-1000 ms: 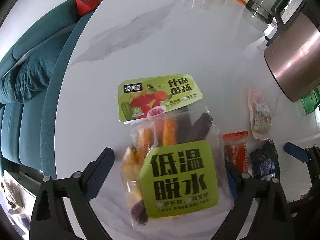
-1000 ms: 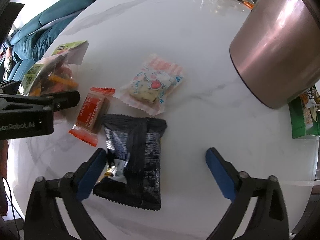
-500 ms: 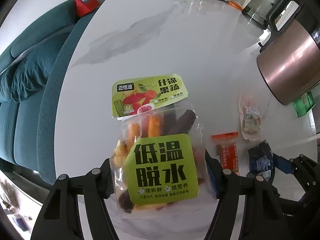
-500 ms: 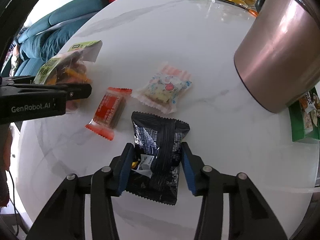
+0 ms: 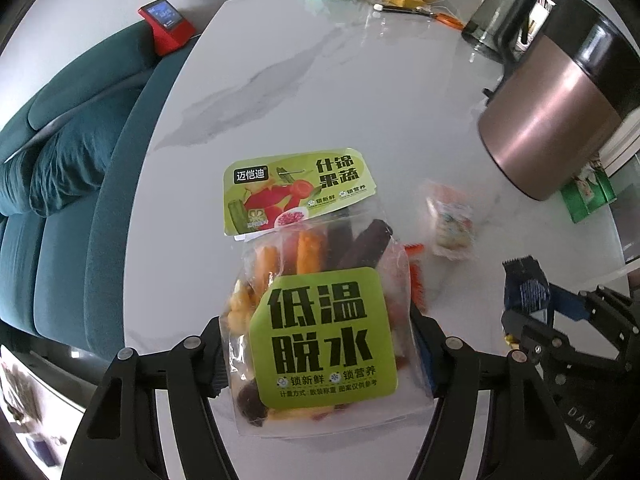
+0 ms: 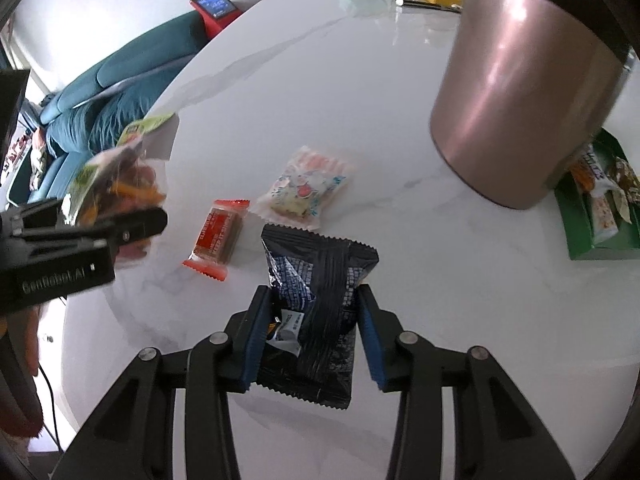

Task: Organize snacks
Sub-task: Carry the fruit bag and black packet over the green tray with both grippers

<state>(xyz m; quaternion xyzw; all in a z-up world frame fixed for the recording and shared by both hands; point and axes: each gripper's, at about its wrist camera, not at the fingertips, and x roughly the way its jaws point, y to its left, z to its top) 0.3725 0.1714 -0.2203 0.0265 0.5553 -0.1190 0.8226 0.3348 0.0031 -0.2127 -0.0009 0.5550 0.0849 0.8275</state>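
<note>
Here the left tool (image 5: pixel 320 356) is clamped on the clear bag of dried fruit and vegetable crisps (image 5: pixel 316 320) (green labels, orange and purple sticks inside), its jaws having just closed on the bag's sides, and the bag is lifted off the white marble tabletop (image 5: pixel 320 92). The right tool (image 6: pixel 310 332) has just closed on the black snack packet (image 6: pixel 316 304), pads pressing both edges. Ahead of it lie a red-wrapped bar (image 6: pixel 218 236) and a pink-and-white candy pouch (image 6: pixel 306 188); a copper-coloured kettle (image 6: pixel 520 100) stands beyond to its right.
</note>
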